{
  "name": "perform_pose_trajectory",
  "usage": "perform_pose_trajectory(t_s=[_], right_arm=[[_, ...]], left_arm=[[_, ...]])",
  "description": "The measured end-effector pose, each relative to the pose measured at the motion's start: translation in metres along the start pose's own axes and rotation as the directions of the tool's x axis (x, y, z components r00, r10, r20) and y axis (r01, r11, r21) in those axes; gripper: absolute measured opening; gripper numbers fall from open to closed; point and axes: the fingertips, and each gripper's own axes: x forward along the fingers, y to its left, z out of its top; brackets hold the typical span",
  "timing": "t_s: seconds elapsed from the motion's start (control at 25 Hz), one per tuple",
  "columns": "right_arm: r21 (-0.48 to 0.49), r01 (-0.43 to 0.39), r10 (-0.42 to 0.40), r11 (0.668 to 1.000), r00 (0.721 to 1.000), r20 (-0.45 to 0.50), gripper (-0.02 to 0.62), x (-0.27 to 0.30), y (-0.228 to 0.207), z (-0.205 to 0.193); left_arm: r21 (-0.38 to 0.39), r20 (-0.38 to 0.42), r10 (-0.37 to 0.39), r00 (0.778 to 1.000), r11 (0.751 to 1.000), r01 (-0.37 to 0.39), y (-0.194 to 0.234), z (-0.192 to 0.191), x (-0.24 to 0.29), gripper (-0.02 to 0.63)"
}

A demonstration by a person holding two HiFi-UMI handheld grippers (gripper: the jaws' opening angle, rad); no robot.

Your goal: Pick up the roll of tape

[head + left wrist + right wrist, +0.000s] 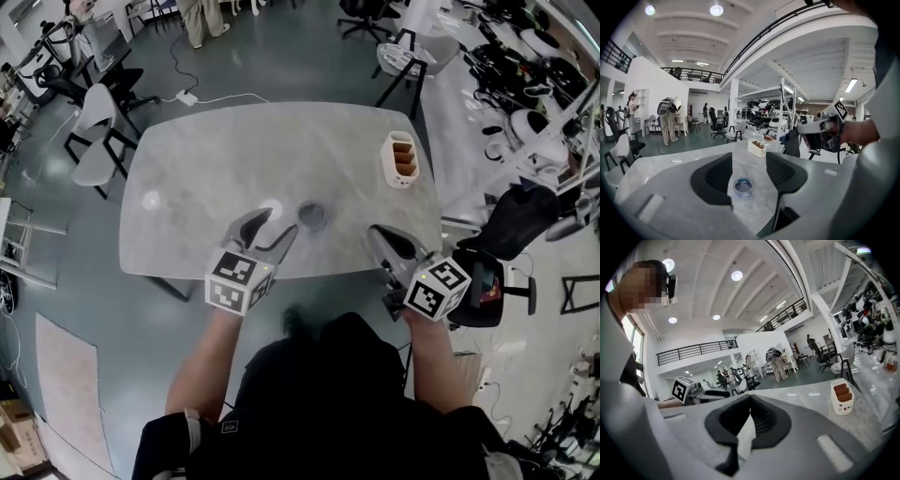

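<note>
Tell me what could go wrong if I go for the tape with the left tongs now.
1. The small blue-rimmed roll of tape lies flat on the smooth grey marbled tabletop; the open left tongs may nudge it and slide it away rather than grip.
2. The roll lies ahead of the tips, not between them; shutting now would likely catch nothing.
</note>
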Motion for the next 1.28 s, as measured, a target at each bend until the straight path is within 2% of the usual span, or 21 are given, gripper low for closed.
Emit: perform_pose_trajectory(t_s=[0.32,0.76,0.96,1.28], right_arm=[[-0.011,-0.034,0.033,0.999,0.999,-0.039,0.003,0.045,-0.027,0.002],[0.054,-0.086,0.09,0.995,0.993,-0.08,0.003,0.077,-0.085,0.004],[0.087,-0.086,0.093,0.992,0.991,-0.091,0.003,0.079,-0.105,-0.001],[0.119,-0.06,0.074,0.991,0.991,-0.11,0.002,0.077,-0.135,-0.013]], left_arm=[[-0.017,-0.038,-0.01,0.999,1.0,0.009,0.027,-0.013,0.033,0.235],[0.007,-0.176,-0.021,0.984,1.0,0.023,0.034,-0.039,0.107,0.238],[0.044,-0.259,-0.091,0.962,0.993,0.106,0.019,-0.062,0.14,0.244],[0.098,-0.403,-0.153,0.902,0.973,0.209,0.003,-0.109,0.178,0.244]])
